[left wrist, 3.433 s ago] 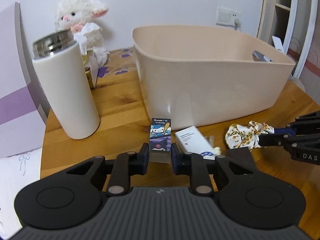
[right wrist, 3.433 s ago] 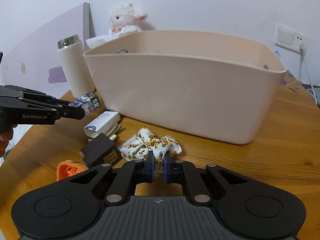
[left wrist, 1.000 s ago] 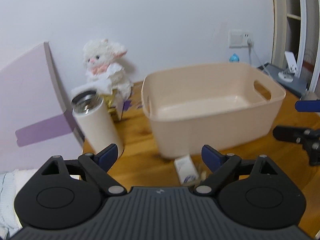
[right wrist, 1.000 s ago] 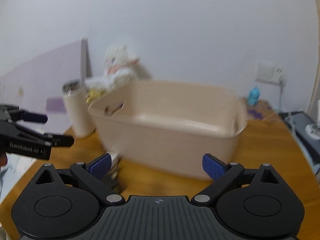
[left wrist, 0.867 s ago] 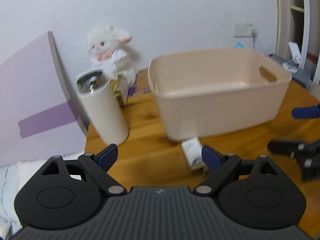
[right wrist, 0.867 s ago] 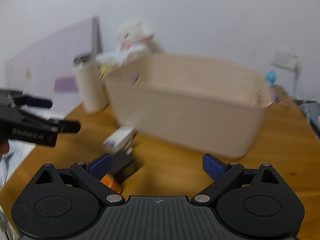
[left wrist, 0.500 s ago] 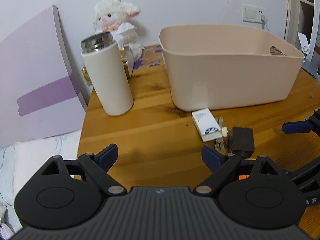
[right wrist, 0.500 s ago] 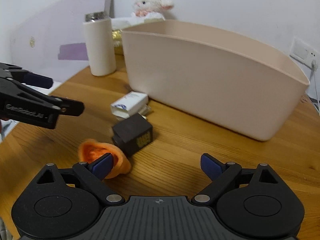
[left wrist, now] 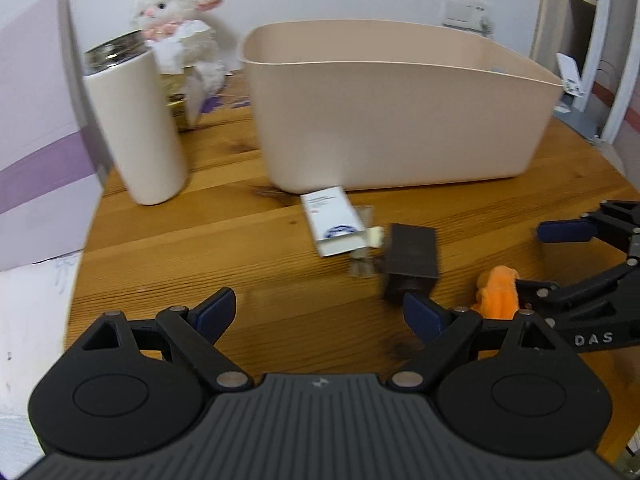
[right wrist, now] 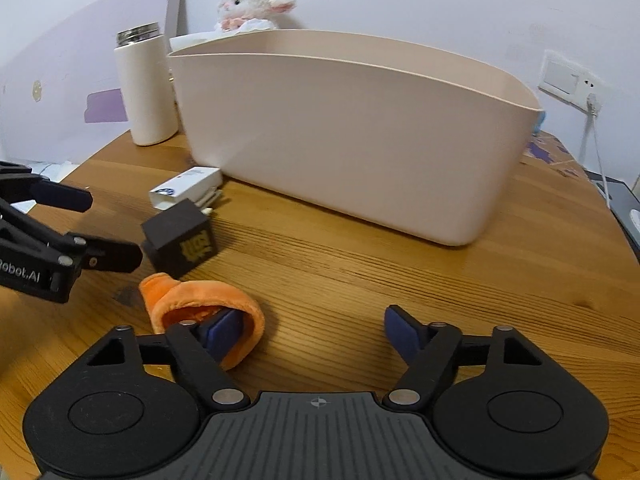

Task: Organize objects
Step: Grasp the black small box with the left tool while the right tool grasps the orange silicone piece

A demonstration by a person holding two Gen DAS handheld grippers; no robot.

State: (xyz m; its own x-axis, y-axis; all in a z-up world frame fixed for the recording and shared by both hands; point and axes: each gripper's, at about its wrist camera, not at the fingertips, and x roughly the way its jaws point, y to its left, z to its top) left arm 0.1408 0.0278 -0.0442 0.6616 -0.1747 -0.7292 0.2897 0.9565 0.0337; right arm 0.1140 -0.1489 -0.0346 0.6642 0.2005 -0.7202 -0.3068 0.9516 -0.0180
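Two hand-held grippers low over a wooden bench (right wrist: 360, 280), seen from the wrist cameras. The left gripper (left wrist: 320, 312) has its jaws spread wide with only bare wood between them; its right-hand pad lies just in front of a small dark box (left wrist: 410, 260), though contact cannot be judged from this blurred view. The right gripper (right wrist: 316, 334) has its jaws apart and closing. Its left-hand pad sits inside the loop of an orange plush band (right wrist: 200, 308) that lies on the bench, and the other pad stands well clear over bare wood, so the band is not pinched.

The dark box, marked with a gold emblem in the right wrist view, stands just behind the band. Beyond it lies a white carton (right wrist: 186, 188) with a blue mark, resting on or against some thin pale items too blurred to identify. A large beige tub (right wrist: 360, 132) stands behind these things; its interior is hidden by the near wall.

At the left of the tub stands a white flask (left wrist: 136, 128) with a metal rim, upright. Behind it sits a white plush lamb (left wrist: 180, 12). A lilac panel (left wrist: 36, 140) leans at the far left edge.
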